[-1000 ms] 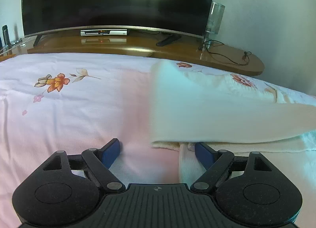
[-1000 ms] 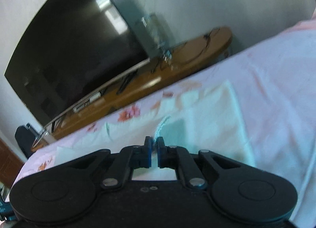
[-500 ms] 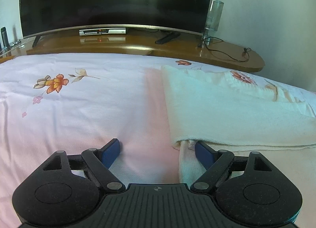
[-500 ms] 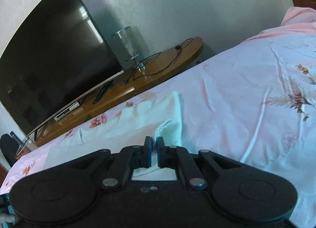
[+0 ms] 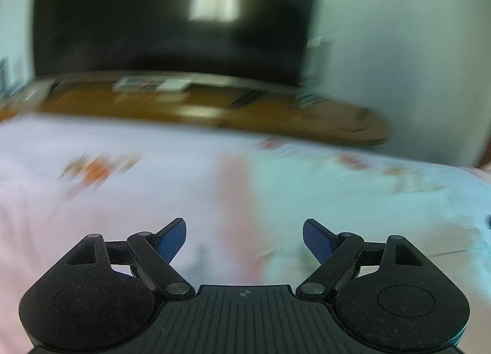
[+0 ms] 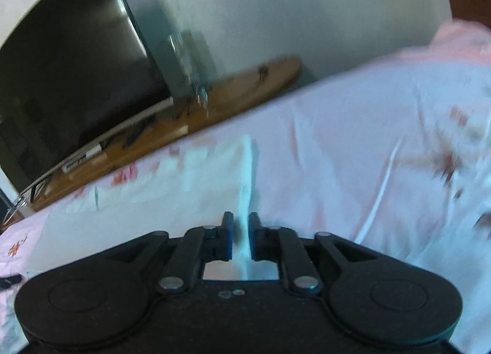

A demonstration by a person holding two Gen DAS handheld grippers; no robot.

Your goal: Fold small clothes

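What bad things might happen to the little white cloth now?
1. The right hand-held gripper has its jaws slightly apart around the edge of the folded white cloth. If it pulls away while the edge is still between the pads, it may drag the fold open.
2. The left hand-held gripper is wide open and its view is blurred, so it looks to be moving fast. It might bump the cloth or rumple the pink flowered bedsheet under it.

Left gripper (image 5: 244,236): blue pads (image 5: 172,239) spread wide, gripping nothing. Right gripper (image 6: 240,232): slightly parted, tilted, low over near side.
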